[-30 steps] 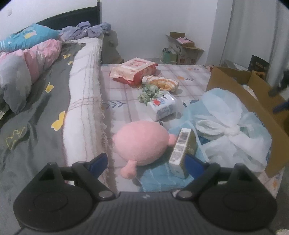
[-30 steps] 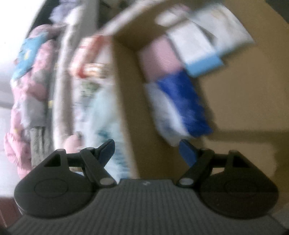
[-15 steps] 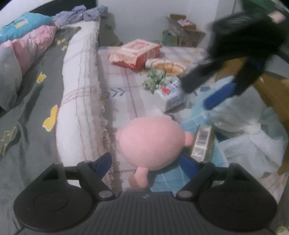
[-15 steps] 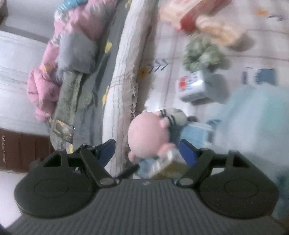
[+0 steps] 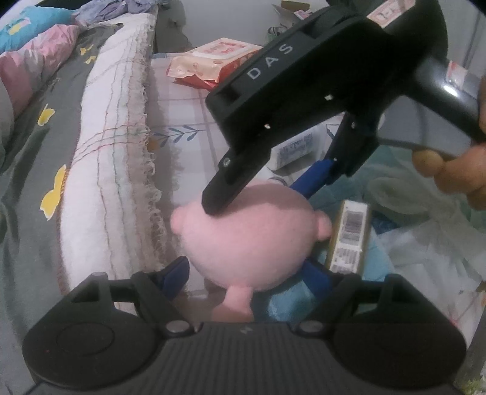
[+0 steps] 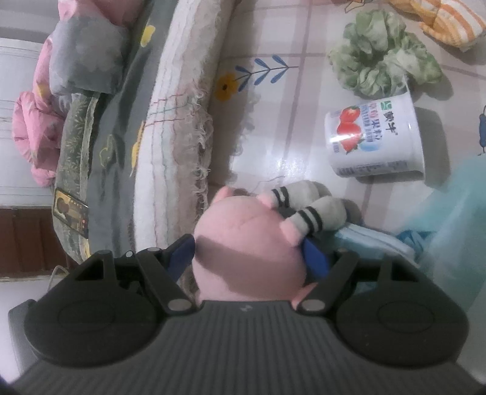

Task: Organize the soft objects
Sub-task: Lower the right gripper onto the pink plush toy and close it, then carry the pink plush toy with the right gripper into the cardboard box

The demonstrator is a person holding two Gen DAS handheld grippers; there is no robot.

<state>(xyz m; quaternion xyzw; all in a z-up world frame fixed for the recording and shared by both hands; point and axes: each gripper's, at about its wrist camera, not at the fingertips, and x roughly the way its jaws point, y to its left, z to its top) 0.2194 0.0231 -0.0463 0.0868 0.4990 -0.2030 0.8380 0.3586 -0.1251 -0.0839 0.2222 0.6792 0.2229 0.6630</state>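
A pink plush toy (image 5: 249, 237) with grey striped legs lies on the floor mat beside the bed; it also shows in the right wrist view (image 6: 249, 252). My left gripper (image 5: 246, 276) is open, its blue fingers on either side of the toy's near end. My right gripper (image 6: 249, 255) comes down from above, open, with its fingers straddling the toy's round body and close against it. In the left wrist view the right gripper (image 5: 261, 194) covers the toy's top.
A strawberry yogurt cup (image 6: 375, 136), a green scrunchie (image 6: 382, 65) and a striped orange soft item (image 6: 449, 24) lie on the mat. A small box (image 5: 349, 237), a wipes pack (image 5: 215, 60) and pale blue plastic bags (image 5: 425, 243) are close. The mattress edge (image 5: 106, 158) is left.
My right gripper swung from the cardboard box over to the pink plush toy and dropped around it. My left gripper moved closer to the toy.
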